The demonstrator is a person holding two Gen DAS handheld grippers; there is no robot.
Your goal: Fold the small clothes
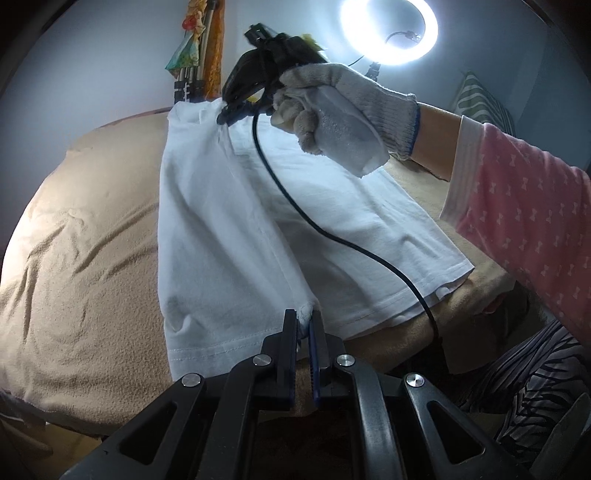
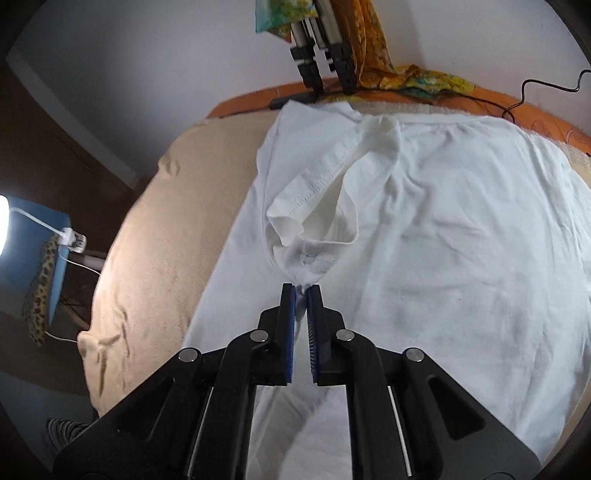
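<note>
A small white T-shirt [image 1: 229, 221] lies on a beige towel-covered table [image 1: 81, 258]. My left gripper [image 1: 305, 320] is shut on the shirt's bottom hem and lifts a fold of it. My right gripper [image 1: 236, 110], held by a gloved hand, is shut on the shirt near its far end. In the right wrist view, the right gripper [image 2: 302, 291] pinches the shirt [image 2: 461, 240] just below a short sleeve [image 2: 317, 199], which stands puckered above the jaws.
A lit ring lamp [image 1: 388, 29] stands behind the table. A tripod [image 2: 321, 55] and colourful cloth [image 2: 424, 79] sit at the far edge. A black cable [image 1: 332, 236] hangs across the shirt. The person's pink sleeve [image 1: 524, 229] is at the right.
</note>
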